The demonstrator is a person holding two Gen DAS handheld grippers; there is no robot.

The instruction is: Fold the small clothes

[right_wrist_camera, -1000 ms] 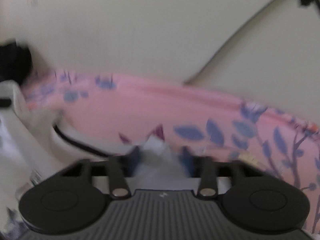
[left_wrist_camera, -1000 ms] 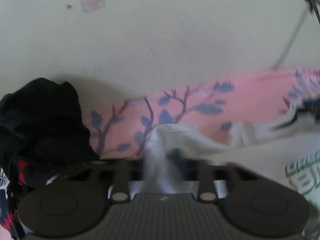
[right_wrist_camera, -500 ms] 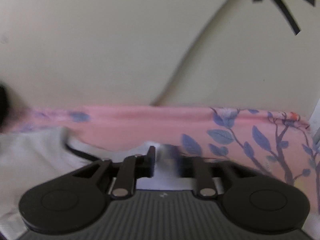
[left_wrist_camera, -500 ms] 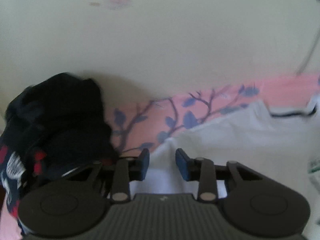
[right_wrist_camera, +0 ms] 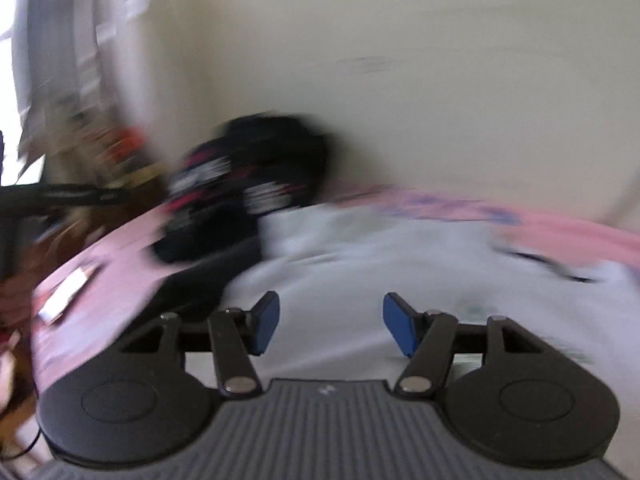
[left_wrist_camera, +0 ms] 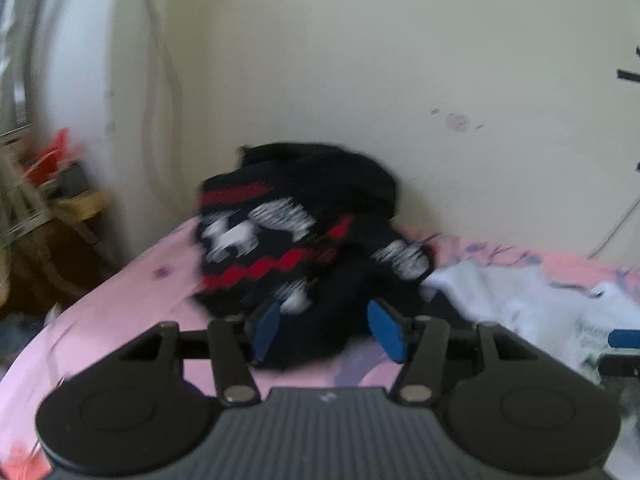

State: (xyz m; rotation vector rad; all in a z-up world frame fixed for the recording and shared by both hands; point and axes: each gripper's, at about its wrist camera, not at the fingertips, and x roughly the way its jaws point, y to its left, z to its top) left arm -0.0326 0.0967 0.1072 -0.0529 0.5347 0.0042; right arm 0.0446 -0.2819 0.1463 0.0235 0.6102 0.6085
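A white garment (right_wrist_camera: 384,256) lies spread on the pink floral bedsheet (right_wrist_camera: 560,228); it also shows at the right of the left wrist view (left_wrist_camera: 516,300). A crumpled black garment with red and white print (left_wrist_camera: 304,236) is heaped near the wall, also in the right wrist view (right_wrist_camera: 244,184). My left gripper (left_wrist_camera: 324,330) is open and empty just in front of the black heap. My right gripper (right_wrist_camera: 330,326) is open and empty over the white garment. Both views are blurred.
The cream wall (left_wrist_camera: 400,80) rises right behind the bed. The bed's left edge (left_wrist_camera: 100,292) drops to cluttered wooden furniture (left_wrist_camera: 48,200). The right gripper's blue pad (left_wrist_camera: 624,338) shows at the left wrist view's right edge. A small white card (right_wrist_camera: 66,292) lies on the sheet.
Both grippers let go of the white garment and opened wide. Both swung left and back, bringing the black heap and the bed's left edge into view.
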